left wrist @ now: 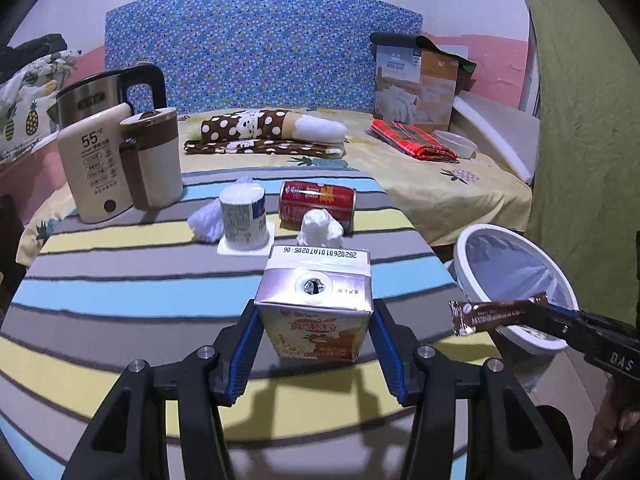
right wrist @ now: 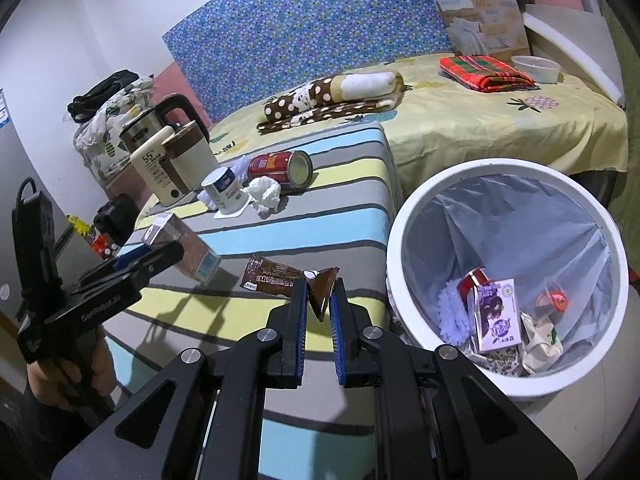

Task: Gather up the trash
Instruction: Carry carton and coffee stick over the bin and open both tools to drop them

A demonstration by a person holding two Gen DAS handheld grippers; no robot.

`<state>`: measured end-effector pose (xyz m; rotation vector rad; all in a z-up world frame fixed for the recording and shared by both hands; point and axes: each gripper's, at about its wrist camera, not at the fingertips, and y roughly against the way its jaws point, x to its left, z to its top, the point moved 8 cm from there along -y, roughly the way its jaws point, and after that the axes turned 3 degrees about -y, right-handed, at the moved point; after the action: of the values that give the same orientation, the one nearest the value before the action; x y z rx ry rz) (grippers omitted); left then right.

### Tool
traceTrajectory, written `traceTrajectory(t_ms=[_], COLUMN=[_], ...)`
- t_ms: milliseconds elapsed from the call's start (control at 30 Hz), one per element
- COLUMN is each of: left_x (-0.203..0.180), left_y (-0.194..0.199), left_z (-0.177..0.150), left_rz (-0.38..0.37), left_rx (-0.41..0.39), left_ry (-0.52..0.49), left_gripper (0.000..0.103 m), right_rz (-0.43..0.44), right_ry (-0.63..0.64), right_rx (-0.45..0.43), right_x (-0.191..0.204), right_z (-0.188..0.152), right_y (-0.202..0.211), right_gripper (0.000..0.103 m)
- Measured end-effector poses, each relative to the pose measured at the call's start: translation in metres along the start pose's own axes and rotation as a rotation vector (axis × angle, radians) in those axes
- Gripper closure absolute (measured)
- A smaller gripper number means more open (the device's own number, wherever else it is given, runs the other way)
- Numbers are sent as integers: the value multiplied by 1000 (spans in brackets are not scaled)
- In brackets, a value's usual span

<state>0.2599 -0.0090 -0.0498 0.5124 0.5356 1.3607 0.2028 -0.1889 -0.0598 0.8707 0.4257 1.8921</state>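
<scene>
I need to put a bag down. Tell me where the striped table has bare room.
Free: the striped table in front of the kettle base, left of the milk carton, and the near edge. Crowded: the far middle, where yogurt cup, red can and crumpled tissue cluster.

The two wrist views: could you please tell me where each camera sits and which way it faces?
Left wrist: behind the left claw, facing the bed; its fingers grip a milk carton.
Right wrist: behind the right claw, facing the table edge and bin; it pinches a brown wrapper.
Shared: red can, tissue, kettle.
</scene>
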Motion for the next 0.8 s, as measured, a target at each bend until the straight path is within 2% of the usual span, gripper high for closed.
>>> traceTrajectory(t_ms=[367,800], left_x=[-24,-81], left_y=[24,17], left_z=[-16,-12], left_rz=[-56,-143], left_rx=[6,19], left_ry=[3,-68], left_gripper=[49,49], right_rz=[-10,-68], right_ry=[-3,-60], right_rx=[-11,-47], right_x=[-3,-36], right_z=[-5,-3], right_y=[11,27], right_gripper=[90,90])
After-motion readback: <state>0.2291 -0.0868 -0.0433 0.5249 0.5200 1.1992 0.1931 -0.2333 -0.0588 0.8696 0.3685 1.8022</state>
